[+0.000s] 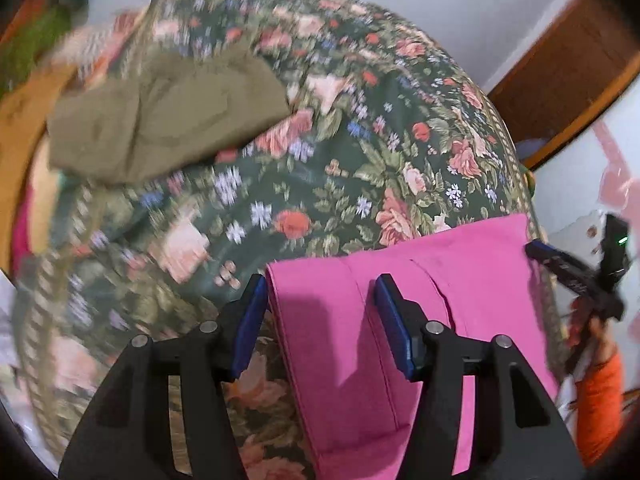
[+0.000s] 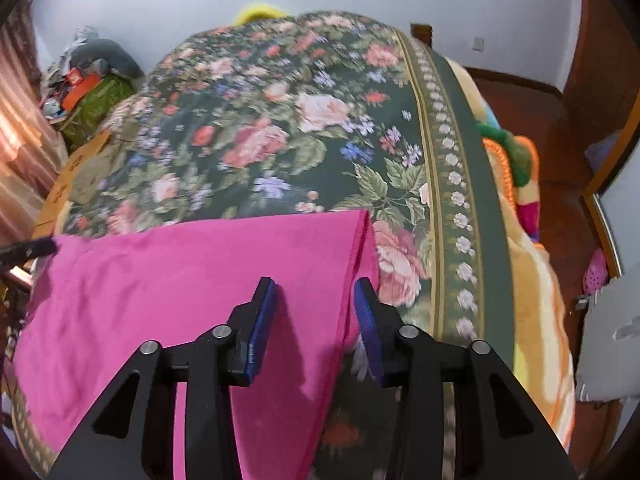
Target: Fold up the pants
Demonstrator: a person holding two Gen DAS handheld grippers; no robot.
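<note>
**Desk:** Where are the pants as you stand over the bed?

**Caption:** The pink pants (image 2: 192, 280) lie flat on the near part of the flowered bedspread (image 2: 280, 128), close to you, and seem already doubled over. Your left gripper (image 1: 320, 300) sits above the left edge of the cloth, your right gripper (image 2: 316, 300) above the right edge, where the layers meet in a corner.

**Desk:** And the jaws?

**Caption:** Both sets are spread and pinch nothing. On the left, one blue pad is just off the cloth and the other over it, so the edge runs between them. On the right it is the same: the layered right edge falls in the gap. That reads as a lined-up grasp, one gripper to each side, so you could lift both sides together and keep the fold square.

**Desk:** Why so near the foot of the bed?

**Caption:** Likely for reach. It leaves open bedspread beyond the pants to carry a fold forward.

**Desk:** Anything else in frame?

**Caption:** An olive garment (image 1: 160, 116) lies farther up the bed on your left, well apart from the pink one. Both views are blurred there, so whether it is folded cannot be told.

**Desk:** Risk?

**Caption:** On the right edge you might catch only the top layer, and the stack would shear.
</note>
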